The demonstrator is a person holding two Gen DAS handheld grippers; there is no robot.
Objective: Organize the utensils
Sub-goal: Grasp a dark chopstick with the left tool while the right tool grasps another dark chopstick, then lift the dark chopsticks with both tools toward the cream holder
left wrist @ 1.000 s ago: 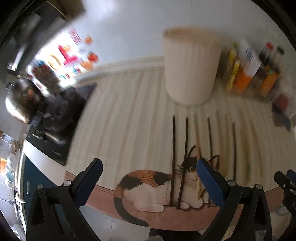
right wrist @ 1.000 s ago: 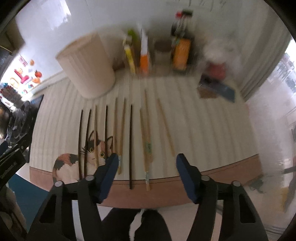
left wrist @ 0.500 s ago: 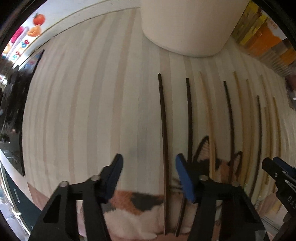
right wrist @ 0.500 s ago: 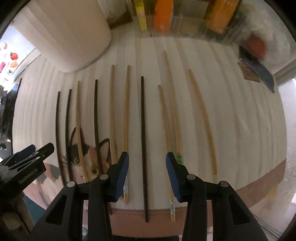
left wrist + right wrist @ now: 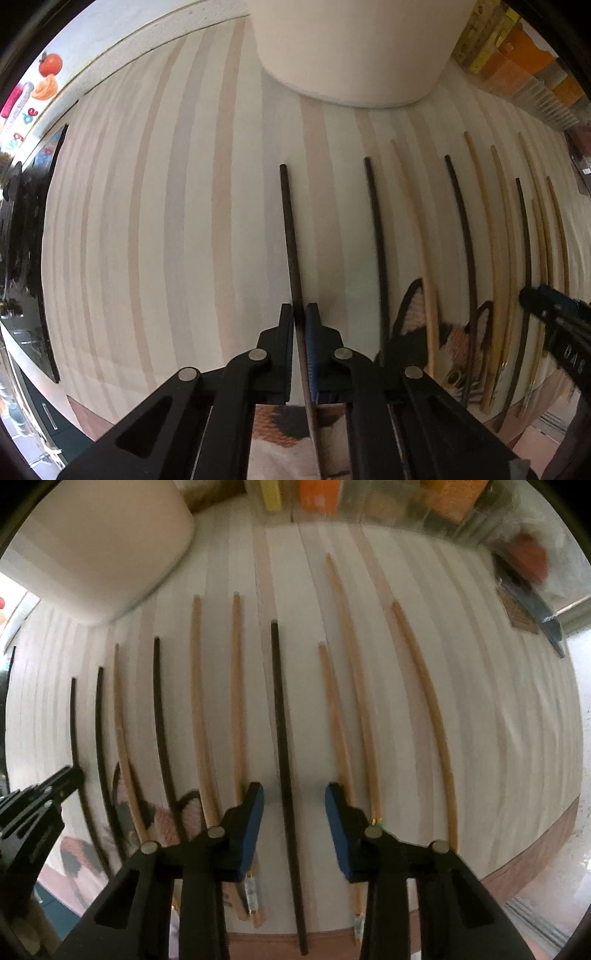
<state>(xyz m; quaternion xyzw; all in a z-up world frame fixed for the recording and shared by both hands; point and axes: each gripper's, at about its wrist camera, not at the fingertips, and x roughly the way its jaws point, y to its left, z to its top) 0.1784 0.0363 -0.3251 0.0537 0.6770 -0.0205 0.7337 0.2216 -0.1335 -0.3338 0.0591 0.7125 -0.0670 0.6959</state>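
Several chopsticks, dark and light wood, lie side by side on a striped mat point(image 5: 155, 229) with a cat picture. My left gripper point(image 5: 300, 314) is shut on the leftmost dark chopstick point(image 5: 290, 236), which still lies on the mat. My right gripper point(image 5: 294, 805) is open, low over the mat, its jaws either side of a black chopstick point(image 5: 280, 716). Light wooden chopsticks point(image 5: 236, 686) lie on both sides of it. A cream holder point(image 5: 351, 48) stands at the far end of the mat; it also shows in the right wrist view point(image 5: 96, 542).
Bottles and packets point(image 5: 317, 494) line the back wall. A dark flat item point(image 5: 532, 605) lies at the far right. A black stovetop point(image 5: 26, 236) borders the mat on the left. The mat's brown front edge point(image 5: 517, 864) runs along the counter front.
Both grippers dropped toward the mat and moved forward. The left gripper closed on the leftmost dark chopstick. The right gripper narrowed and straddles the black chopstick.
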